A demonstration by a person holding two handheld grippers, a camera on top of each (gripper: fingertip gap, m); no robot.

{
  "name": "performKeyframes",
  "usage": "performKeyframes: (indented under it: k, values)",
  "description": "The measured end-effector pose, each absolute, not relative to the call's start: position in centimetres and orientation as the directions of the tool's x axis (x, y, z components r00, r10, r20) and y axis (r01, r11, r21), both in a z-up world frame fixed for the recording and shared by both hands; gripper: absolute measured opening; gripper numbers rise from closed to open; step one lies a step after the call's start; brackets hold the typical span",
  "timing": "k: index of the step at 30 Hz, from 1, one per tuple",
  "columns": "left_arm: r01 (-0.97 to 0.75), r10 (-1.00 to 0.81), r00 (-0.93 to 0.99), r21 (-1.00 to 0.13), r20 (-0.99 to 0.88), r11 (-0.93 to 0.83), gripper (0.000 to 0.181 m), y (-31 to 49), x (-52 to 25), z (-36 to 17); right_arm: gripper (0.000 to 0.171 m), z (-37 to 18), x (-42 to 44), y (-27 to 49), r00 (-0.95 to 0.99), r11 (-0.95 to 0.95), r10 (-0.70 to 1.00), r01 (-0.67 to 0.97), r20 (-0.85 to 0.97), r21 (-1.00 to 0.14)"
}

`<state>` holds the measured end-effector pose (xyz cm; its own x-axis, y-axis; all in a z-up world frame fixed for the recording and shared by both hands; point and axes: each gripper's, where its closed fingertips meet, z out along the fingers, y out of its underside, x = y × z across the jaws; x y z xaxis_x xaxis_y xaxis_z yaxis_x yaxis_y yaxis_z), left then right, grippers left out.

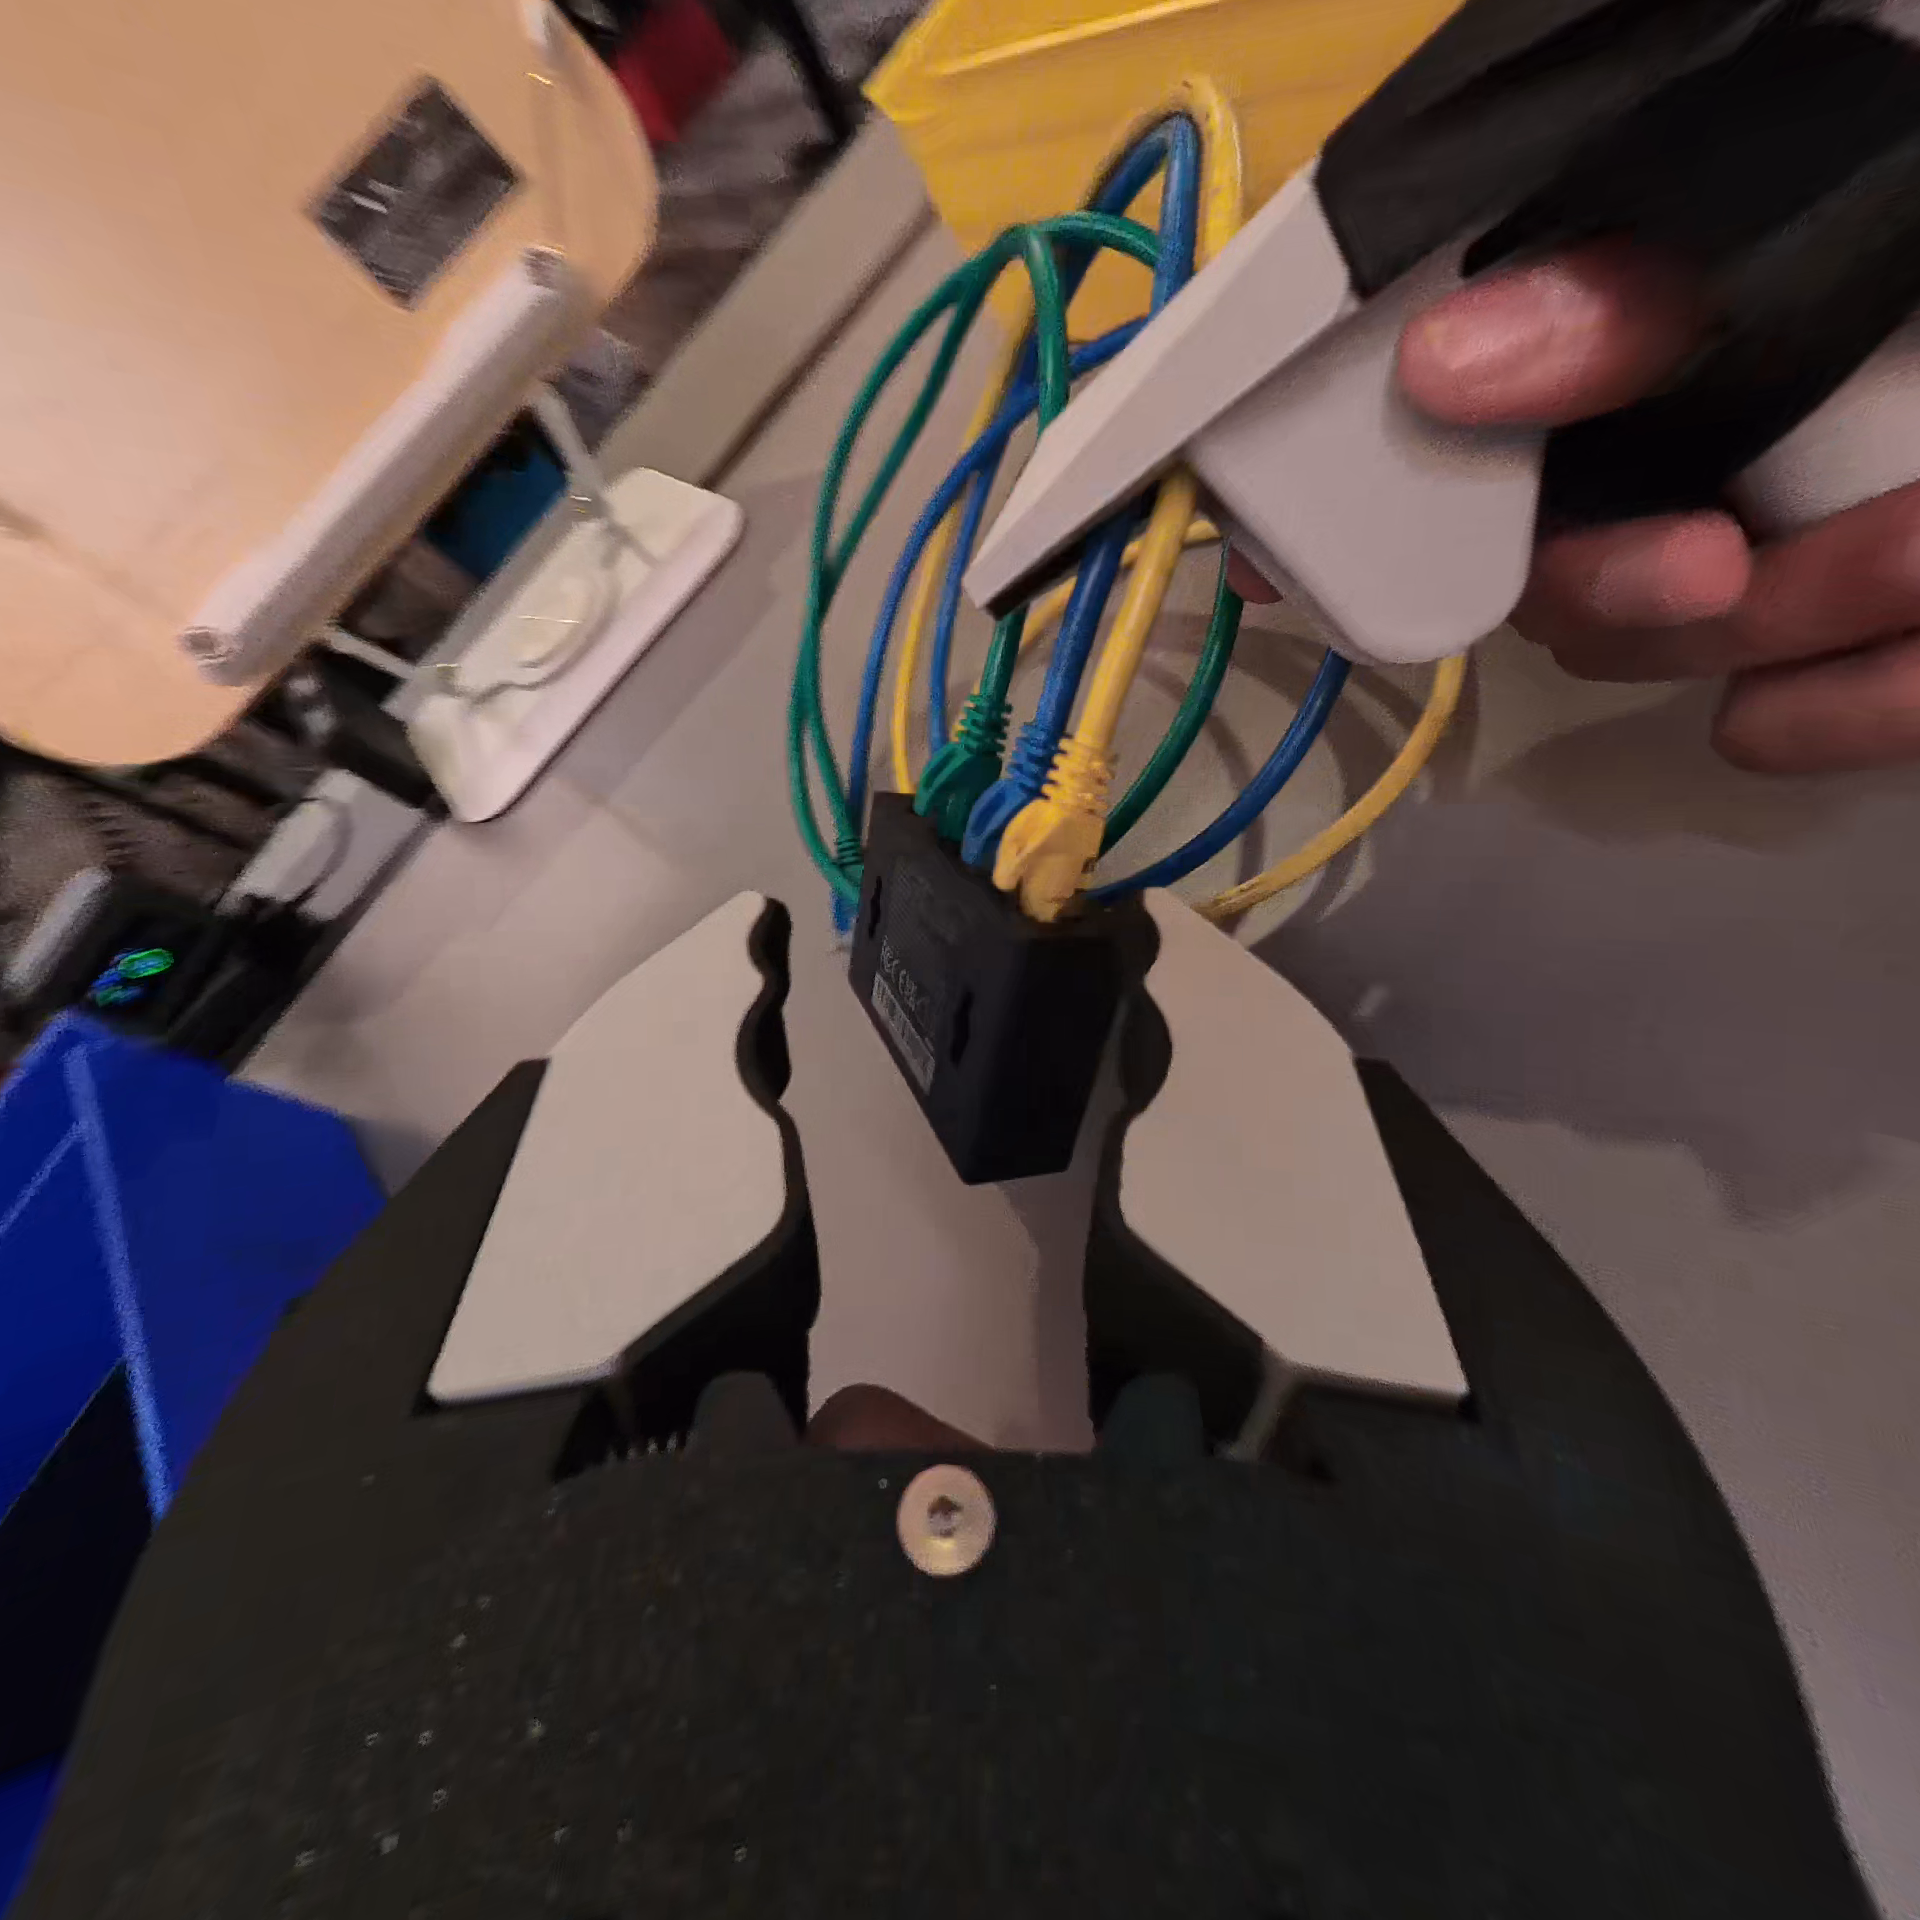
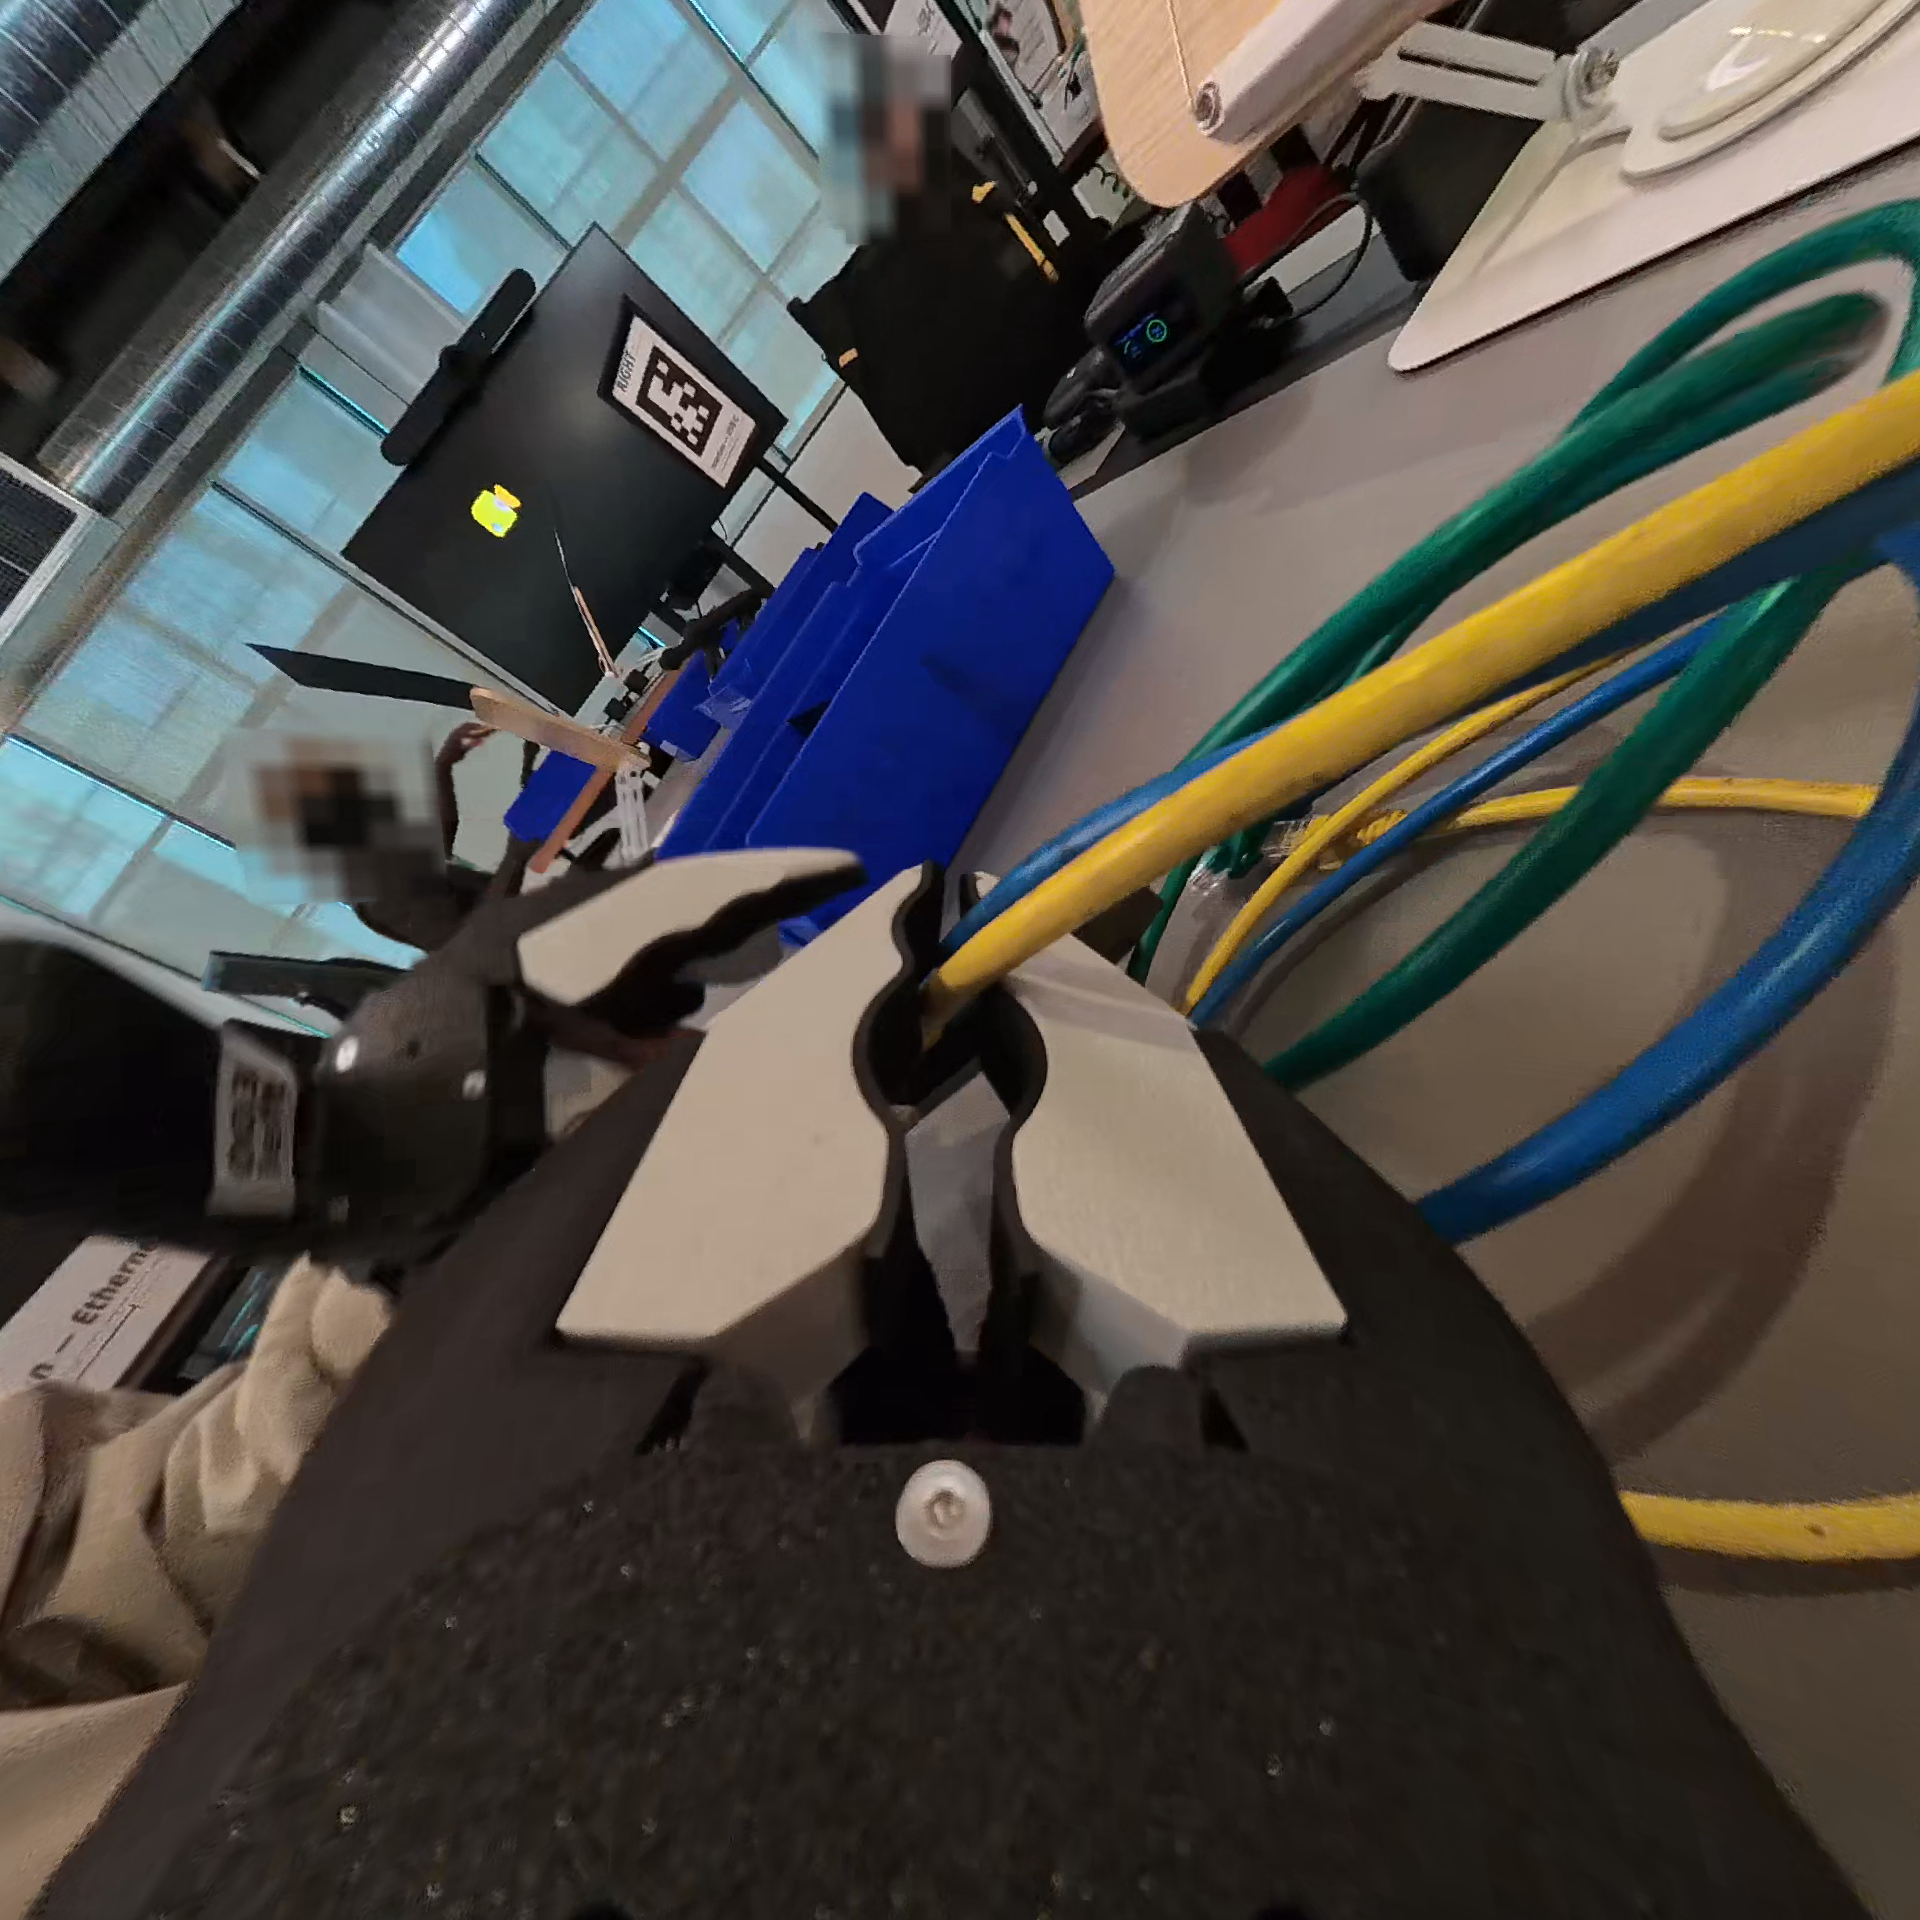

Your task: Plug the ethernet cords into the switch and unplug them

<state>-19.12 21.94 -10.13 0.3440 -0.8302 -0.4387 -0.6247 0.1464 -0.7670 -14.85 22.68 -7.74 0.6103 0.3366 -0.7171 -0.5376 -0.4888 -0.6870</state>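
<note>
**Yellow cord being pinched above a switch lying between spread jaws**

Nearest, the left gripper (image 1: pixel 961 1023) is being held with jaws spread, the black switch (image 1: pixel 977 1023) lying between them against the right-hand finger (contact with the other finger is not seen). Just beyond, green, blue and yellow plugs (image 1: pixel 1055 842) are sitting in its ports, their long axis running up and away from the jaws. Farther off, the right gripper (image 2: pixel 951 997) is being pressed together on the yellow cord (image 2: pixel 1351 717); extraction is judged to follow that axis.
</note>
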Motion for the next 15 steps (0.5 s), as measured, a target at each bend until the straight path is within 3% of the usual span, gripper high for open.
performKeyframes:
  k: [2, 6, 15]
  values:
    - [-0.639, -0.758, 0.387, -0.745, -0.526, 0.191, 0.048, 21.3, -19.6, -10.3, 0.003, -7.6, -15.6, 22.6, 0.62, -0.485, 0.335, -0.532, -0.709, -0.694]
    - [-0.73, -0.625, 0.391, -0.641, -0.675, 0.236, 0.047, 21.1, -20.0, -10.8, 0.003, -7.8, -16.1, 22.8, 0.696, -0.437, 0.301, -0.508, -0.652, -0.743]
    - [-0.688, -0.657, 0.451, -0.704, -0.604, 0.175, 0.048, 20.4, -19.6, -12.1, 0.004, -7.5, -16.2, 22.5, 0.642, -0.425, 0.289, -0.579, -0.71, -0.696]
